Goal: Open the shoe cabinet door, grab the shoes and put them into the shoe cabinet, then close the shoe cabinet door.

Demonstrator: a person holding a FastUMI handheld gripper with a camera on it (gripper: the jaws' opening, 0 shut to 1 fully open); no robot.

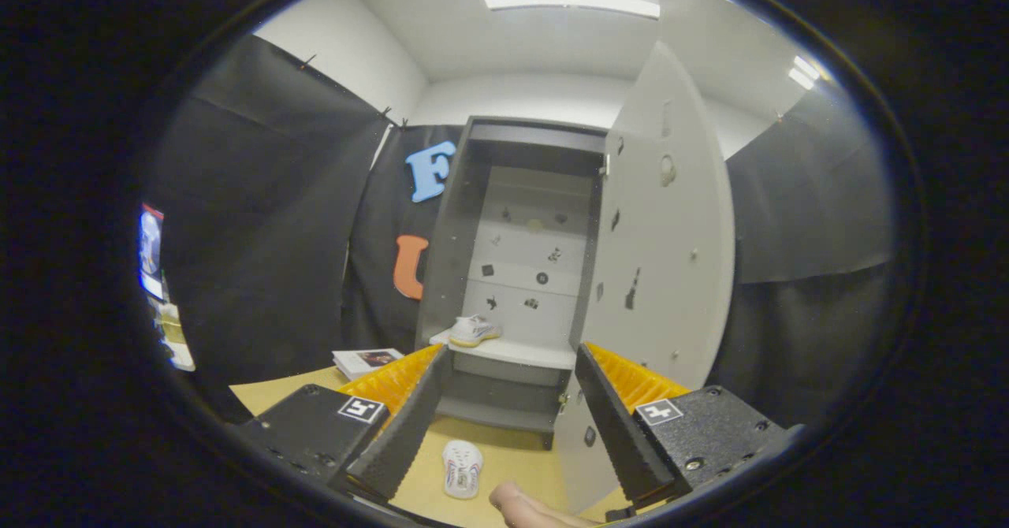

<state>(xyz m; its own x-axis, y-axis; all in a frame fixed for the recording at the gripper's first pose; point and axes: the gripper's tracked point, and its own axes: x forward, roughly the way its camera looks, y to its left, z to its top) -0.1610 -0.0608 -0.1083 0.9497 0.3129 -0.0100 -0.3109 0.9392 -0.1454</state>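
The gripper [504, 410] is held with its jaws spread wide and nothing between them; both black ribbed fingers [402, 425] angle outward, with orange ridged backing showing on their outer sides. Low in the gap, nearest of all, part of a person's hand [536, 508] pokes in. Just ahead of it, still between the fingers, a white shoe [462, 467] lies on the tan floor [504, 453], its sole facing up and its length running away from the gripper. It touches neither finger.

Beyond the fingertips stands the cabinet [457, 252], a tall dark-framed unit, and its door [670, 236] is swung fully open, hanging out past the right finger with its pale inner face showing. The lower edge of that door comes down close beside the right finger. Inside the cabinet, on a white shelf [512, 352] straight ahead of the gap, sits a second shoe [474, 329], white with a yellowish sole, near the shelf's left end. The pale back panel above it carries small dark marks.

Off past the left finger, a thin stack of booklets [364, 361] lies on the floor, near the cabinet's foot.
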